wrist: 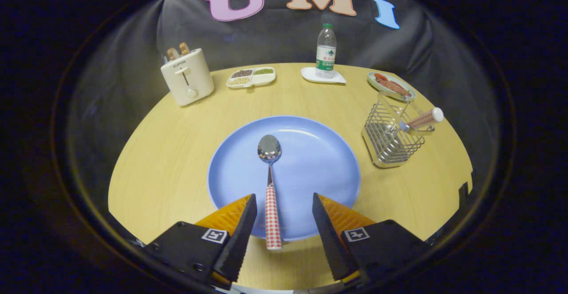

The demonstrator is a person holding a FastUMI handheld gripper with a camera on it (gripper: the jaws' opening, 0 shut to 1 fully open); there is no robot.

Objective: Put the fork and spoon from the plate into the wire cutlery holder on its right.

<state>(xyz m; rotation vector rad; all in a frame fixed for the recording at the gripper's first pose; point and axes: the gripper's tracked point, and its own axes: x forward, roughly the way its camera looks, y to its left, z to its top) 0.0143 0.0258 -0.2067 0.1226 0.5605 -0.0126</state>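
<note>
Two black serrated fingers of the gripper stand wide apart, pressing on nothing. Between them, closer to the left finger and touching neither, lies the red-and-white checked handle of the spoon. Its handle end hangs just over the near rim of the blue plate, and its shiny bowl rests face up near the plate's centre. The plate sits on the round wooden table.

Right of the plate, a little apart from it, stands the wire cutlery holder. The fork already leans in it, checked handle sticking out toward the right.

Beyond the plate to the left is a cream toaster with two slices poking up. Straight beyond the plate sit a divided dish of grains and a water bottle on a small white tray. Beyond the holder is a small plate of food.
</note>
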